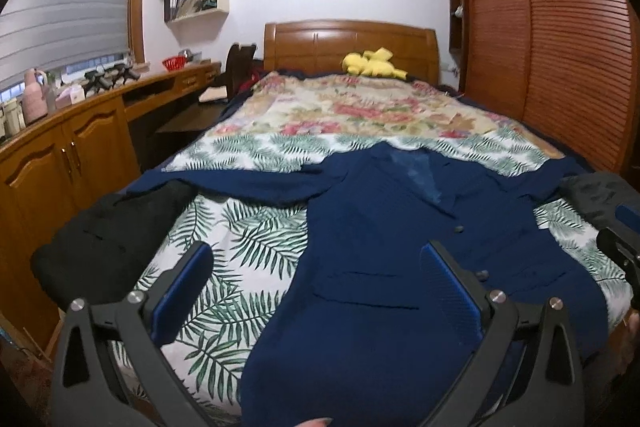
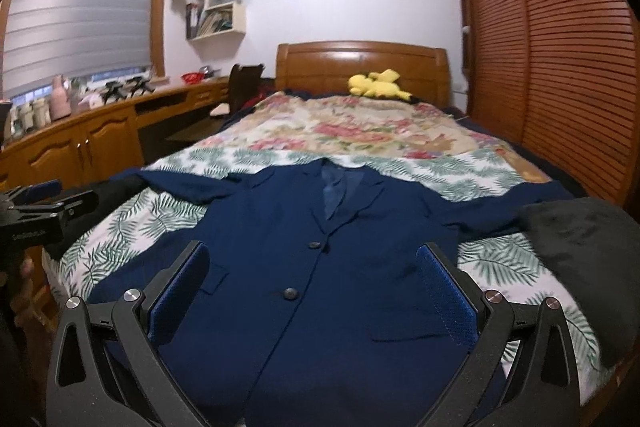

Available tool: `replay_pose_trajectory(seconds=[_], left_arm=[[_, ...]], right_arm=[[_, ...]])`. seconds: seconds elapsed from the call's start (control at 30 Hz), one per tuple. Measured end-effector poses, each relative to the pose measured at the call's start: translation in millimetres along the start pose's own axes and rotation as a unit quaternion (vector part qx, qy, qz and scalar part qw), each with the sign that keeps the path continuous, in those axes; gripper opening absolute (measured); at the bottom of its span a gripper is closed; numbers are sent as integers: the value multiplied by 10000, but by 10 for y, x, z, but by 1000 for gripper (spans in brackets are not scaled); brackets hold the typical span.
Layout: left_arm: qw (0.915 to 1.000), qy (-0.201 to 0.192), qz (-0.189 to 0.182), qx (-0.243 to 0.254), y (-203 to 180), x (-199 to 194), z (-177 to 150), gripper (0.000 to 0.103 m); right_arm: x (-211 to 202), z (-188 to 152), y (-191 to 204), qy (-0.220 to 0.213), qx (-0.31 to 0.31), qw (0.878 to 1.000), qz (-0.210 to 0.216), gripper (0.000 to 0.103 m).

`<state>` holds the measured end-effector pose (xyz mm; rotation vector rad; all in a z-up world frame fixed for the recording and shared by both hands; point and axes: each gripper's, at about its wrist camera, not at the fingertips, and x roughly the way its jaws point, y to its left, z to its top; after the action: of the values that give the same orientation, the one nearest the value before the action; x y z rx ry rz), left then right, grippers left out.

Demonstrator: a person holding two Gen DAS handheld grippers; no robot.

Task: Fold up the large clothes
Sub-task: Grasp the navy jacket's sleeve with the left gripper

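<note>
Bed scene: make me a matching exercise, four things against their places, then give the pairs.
1. navy blue two-button blazer
2. yellow plush toy
3. red basket
4. white wall shelf

A. by the wooden headboard
B. on the long wooden desk
C. spread flat on the leaf-print sheet
D. mounted beside the window blind

Pairs: 1-C, 2-A, 3-B, 4-D

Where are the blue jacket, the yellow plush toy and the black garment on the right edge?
blue jacket (image 2: 320,299): right wrist view, front panel below the lower button.
yellow plush toy (image 2: 376,85): right wrist view, its body.
black garment (image 2: 580,247): right wrist view, middle of the heap.
</note>
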<state>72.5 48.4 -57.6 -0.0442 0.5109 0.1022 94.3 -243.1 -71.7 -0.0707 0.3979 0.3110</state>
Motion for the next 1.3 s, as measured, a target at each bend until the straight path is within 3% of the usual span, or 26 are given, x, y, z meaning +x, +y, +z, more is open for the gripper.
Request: replay_pose_trajectory(seconds=[0.37, 0.8, 1.0, 1.3], left_arm=[[9974, 674, 236, -81, 367, 1051, 19, 103], [9923, 1121, 516, 106, 747, 1931, 141, 103], [9889, 1425, 427, -18, 918, 2405, 173, 103], [9818, 1842, 145, -431, 1138, 3029, 301, 103]], right_arm=[[832, 56, 50, 289, -124, 9988, 378, 103], [1718, 225, 131, 508, -185, 9949, 850, 103], [2060, 143, 153, 712, -246, 9919, 1026, 103], [2249, -31, 18, 969, 67, 9871, 1275, 103]])
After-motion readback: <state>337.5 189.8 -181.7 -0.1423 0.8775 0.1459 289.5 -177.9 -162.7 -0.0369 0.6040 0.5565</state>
